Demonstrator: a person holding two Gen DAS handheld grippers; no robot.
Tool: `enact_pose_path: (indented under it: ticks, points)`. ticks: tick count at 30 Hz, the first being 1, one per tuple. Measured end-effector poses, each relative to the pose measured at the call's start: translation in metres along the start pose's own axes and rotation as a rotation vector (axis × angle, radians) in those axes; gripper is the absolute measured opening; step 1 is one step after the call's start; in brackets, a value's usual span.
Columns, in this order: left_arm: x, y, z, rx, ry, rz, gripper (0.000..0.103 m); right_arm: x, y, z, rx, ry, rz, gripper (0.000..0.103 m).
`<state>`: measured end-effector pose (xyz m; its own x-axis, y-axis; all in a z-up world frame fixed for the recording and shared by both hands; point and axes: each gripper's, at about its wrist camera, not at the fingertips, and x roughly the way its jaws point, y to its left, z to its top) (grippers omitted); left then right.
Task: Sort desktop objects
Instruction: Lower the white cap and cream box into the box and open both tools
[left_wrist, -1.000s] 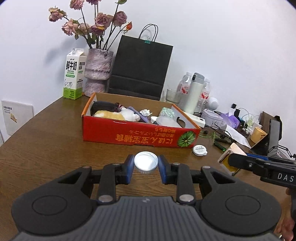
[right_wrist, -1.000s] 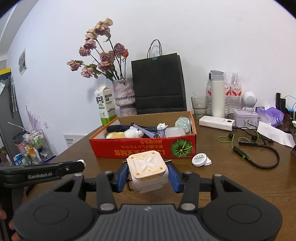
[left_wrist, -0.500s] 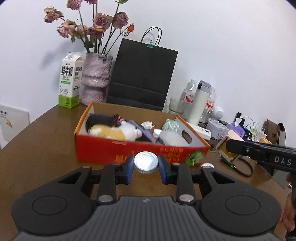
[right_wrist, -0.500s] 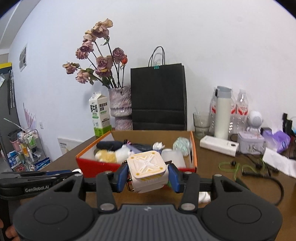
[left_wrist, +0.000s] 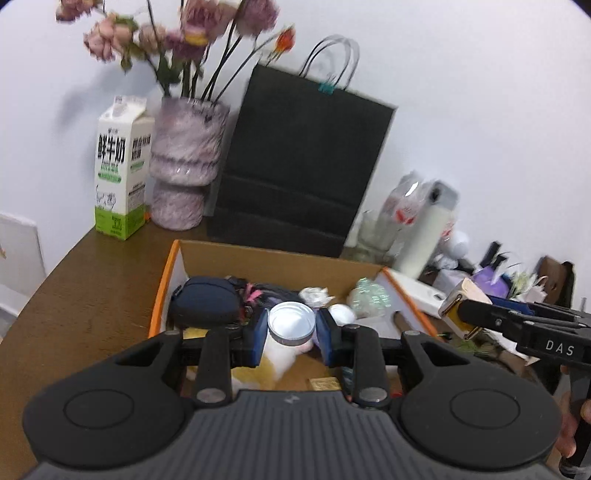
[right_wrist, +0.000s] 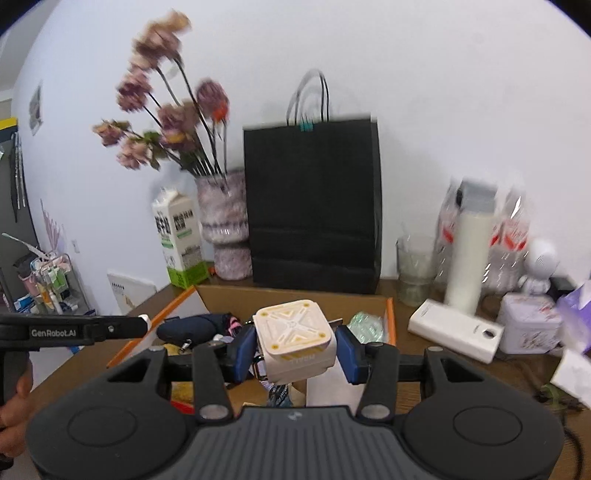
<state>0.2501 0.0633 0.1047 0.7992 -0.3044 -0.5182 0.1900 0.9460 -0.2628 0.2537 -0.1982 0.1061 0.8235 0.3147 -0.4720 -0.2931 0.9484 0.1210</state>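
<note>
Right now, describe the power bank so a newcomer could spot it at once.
Start at the tall black paper bag against the wall, then look right past the drinking glass. On the wooden table, just in front of the white flask, lies the power bank: a flat white slab on its side, unlike the upright bottles behind it.

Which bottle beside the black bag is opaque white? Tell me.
The tall bottle with the grey cap: its body is solid milky white, while the bottles flanking it are clear plastic with red-and-white labels.
</note>
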Motion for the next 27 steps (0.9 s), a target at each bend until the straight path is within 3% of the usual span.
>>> enact_pose_path:
  ticks: [4,11,13,16,19,21,23,27]
  points:
    - [0.033,0.005,-0.006,-0.033,0.099,-0.034,0.029,0.057,-0.004,-0.007,0.061,0.133,0.026,0.046]
    - [0.071,-0.008,-0.032,0.100,0.196,-0.042,0.029,0.118,0.004,-0.036,0.169,0.304,0.155,0.047]
    - [0.077,-0.007,-0.035,0.125,0.187,0.000,0.031,0.120,0.006,-0.038,0.153,0.273,0.114,0.047]
    - [0.079,0.000,-0.031,0.071,0.187,-0.032,0.036,0.114,0.000,-0.030,0.176,0.223,0.093,0.054]
    - [0.076,-0.001,-0.022,0.045,0.165,-0.028,0.050,0.103,-0.006,-0.019,0.176,0.179,0.090,0.066]
    - [0.072,-0.006,-0.016,0.048,0.140,0.003,0.071,0.096,-0.005,-0.012,0.150,0.162,0.054,0.076]
    - [0.070,-0.013,-0.012,0.070,0.122,0.067,0.083,0.089,-0.006,-0.007,0.142,0.161,0.020,0.083]
    - [0.061,-0.021,-0.010,0.087,0.078,0.185,0.092,0.072,-0.003,-0.002,0.090,0.148,-0.059,0.093]
